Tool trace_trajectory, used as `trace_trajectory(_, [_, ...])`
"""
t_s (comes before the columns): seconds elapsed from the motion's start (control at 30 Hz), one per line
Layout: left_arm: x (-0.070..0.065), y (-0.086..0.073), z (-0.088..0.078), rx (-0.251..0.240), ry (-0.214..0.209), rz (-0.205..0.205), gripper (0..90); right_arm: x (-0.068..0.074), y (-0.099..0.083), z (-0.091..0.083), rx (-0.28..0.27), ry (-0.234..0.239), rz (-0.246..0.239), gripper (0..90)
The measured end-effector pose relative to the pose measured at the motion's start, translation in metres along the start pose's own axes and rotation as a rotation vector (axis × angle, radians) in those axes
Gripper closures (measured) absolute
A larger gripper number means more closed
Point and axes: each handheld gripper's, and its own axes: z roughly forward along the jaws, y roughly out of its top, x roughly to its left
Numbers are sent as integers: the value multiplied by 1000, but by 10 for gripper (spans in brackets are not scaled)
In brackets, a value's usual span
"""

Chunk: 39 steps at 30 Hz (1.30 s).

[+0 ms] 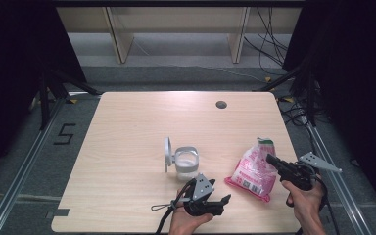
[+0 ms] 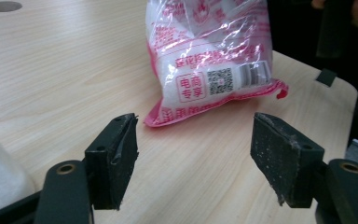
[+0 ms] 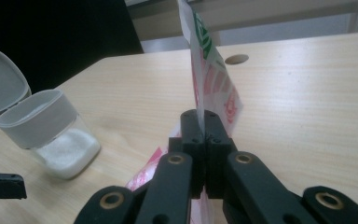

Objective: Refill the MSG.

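The right gripper (image 3: 204,140) pinches the pink bag (image 1: 252,171) near the table's (image 1: 142,127) right edge; the left gripper (image 2: 193,154) gapes wide. The thin film may slip, probably spilling beside the open jar (image 1: 186,164).

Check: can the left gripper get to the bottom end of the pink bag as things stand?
Probably yes. The left gripper is open and faces the pink bag, with bare table between them. The right gripper pinches the bag's upper edge, away from that end. The open-lidded jar sits off to the side.
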Motion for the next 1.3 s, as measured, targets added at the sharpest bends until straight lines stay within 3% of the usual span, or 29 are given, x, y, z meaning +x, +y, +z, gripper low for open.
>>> trace_trajectory(0.07, [2,1,-1,25,28,40,318,-3,-3,2,6,-3,13,900])
trace_trajectory(0.13, [5,2,-1,25,27,33,317,-5,-5,2,22,-11,30,900])
trace_trajectory(0.17, [6,2,-3,37,44,39,317,-8,-6,4,18,-25,6,900])
trace_trajectory(0.2, [6,2,-3,31,50,36,316,-7,-7,3,21,-20,46,900])
trace_trajectory(0.23, [7,2,-4,39,56,45,316,-8,-6,1,42,-38,31,900])
trace_trajectory(0.33, [9,2,-7,70,66,65,316,-9,-7,2,36,-31,10,900])
trace_trajectory(0.43, [9,4,-9,88,75,57,317,-9,-6,1,44,-43,11,899])
trace_trajectory(0.47, [9,5,-11,107,84,73,320,-11,-8,3,15,-24,1,899])
trace_trajectory(0.53, [8,5,-14,125,82,111,321,-11,-8,3,22,-29,5,897])
trace_trajectory(0.6, [9,6,-20,103,76,106,321,-11,-7,2,56,-33,28,896])
trace_trajectory(0.63, [11,7,-24,105,82,117,321,-13,-8,3,36,-33,12,895])
trace_trajectory(0.7, [13,6,-28,80,80,92,321,-11,-9,4,33,-33,56,892])
trace_trajectory(0.8, [17,3,-35,76,75,95,320,-14,-9,3,50,-60,-1,889])
trace_trajectory(0.87, [18,0,-39,84,88,85,320,-15,-10,3,61,-76,-8,888])
trace_trajectory(0.9, [20,-1,-39,74,78,87,321,-15,-10,3,64,-84,-8,887])
trace_trajectory(0.93, [21,-2,-42,89,89,91,321,-14,-11,5,48,-52,27,885])
trace_trajectory(1.0, [22,-2,-44,89,100,90,320,-17,-11,5,40,-64,10,881])
trace_trajectory(1.03, [22,-3,-44,83,93,83,320,-14,-11,3,57,-73,39,880])
trace_trajectory(1.1, [23,-5,-46,89,101,84,320,-18,-12,3,47,-84,1,877])
trace_trajectory(1.13, [23,-5,-48,87,108,90,319,-15,-12,2,62,-88,41,874])
trace_trajectory(1.2, [25,-5,-52,91,114,101,318,-19,-12,2,55,-84,11,865])
trace_trajectory(1.23, [25,-5,-54,88,120,98,318,-16,-13,1,64,-93,59,859])
trace_trajectory(1.3, [29,-5,-57,80,113,87,323,-16,-13,1,68,-100,51,840])
